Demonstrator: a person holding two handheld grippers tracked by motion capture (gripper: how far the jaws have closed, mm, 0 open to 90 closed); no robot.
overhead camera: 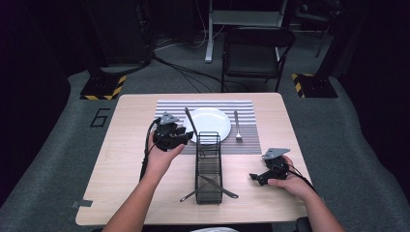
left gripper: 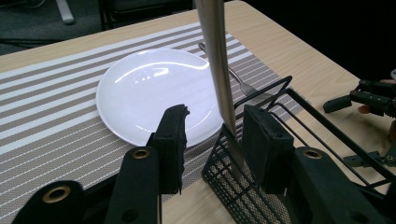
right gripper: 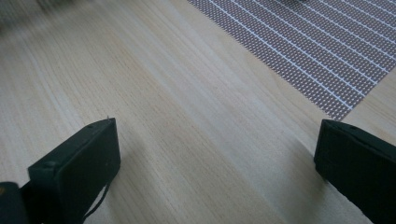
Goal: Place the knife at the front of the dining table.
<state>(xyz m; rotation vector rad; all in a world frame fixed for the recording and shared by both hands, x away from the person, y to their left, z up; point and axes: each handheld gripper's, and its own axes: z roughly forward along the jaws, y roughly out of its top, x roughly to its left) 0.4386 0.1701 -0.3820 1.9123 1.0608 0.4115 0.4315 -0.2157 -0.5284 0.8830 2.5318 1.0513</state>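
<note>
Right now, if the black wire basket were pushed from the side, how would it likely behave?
The wire basket looks narrow and tall, so a high sideways push could tip it. Its open wire build suggests it's light and would probably slide on the table. The utensils poking out its near end would likely shift.

Legible markings, one item:

1. Numeral "6" point(overhead camera: 99, 117): a dark outlined digit on the grey floor point(overhead camera: 58, 125), just beyond the left edge of the table point(overhead camera: 121, 159), seen in the high view.

Non-text signage: yellow-and-black hazard stripes on two dark base plates standing on the floor, one beyond the table's far left corner point(overhead camera: 102, 88), one beyond its far right corner point(overhead camera: 313, 85).

No readable text, brand or label on the plate point(overhead camera: 209, 124), mat point(overhead camera: 167, 108), basket point(overhead camera: 208, 169) or cutlery. Both gripper views carry no lettering.
</note>
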